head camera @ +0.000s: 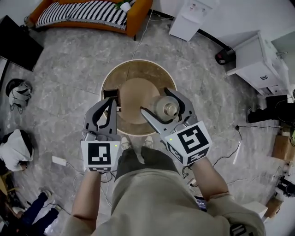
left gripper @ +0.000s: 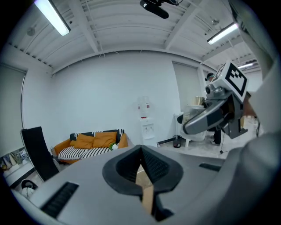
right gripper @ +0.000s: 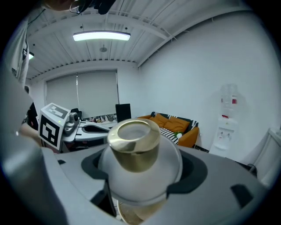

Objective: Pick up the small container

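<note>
In the head view we see a round table point(head camera: 138, 63) carrying a raised disc point(head camera: 136, 94) at its centre. Open floor surrounds the table on all sides, and a sofa point(head camera: 92, 14) stands well beyond the far rim. The left gripper point(head camera: 114, 102) sits over the table's left edge, its tips just beside a small dark item point(head camera: 112, 94) that we cannot identify. The right gripper point(head camera: 156, 101) reaches over the disc's right part and is clamped on the container point(head camera: 166, 108), which sits deep between the two fingers with its gold cap pointing up toward the camera. The right gripper view confirms the grasp: the right gripper point(right gripper: 142, 167) presses against both sides of the container point(right gripper: 134, 149). A brown surface shows below it, but we cannot tell whether the base touches. Only the left gripper view shows that the left gripper point(left gripper: 141, 151) is clenched, its pads meeting on nothing.
</note>
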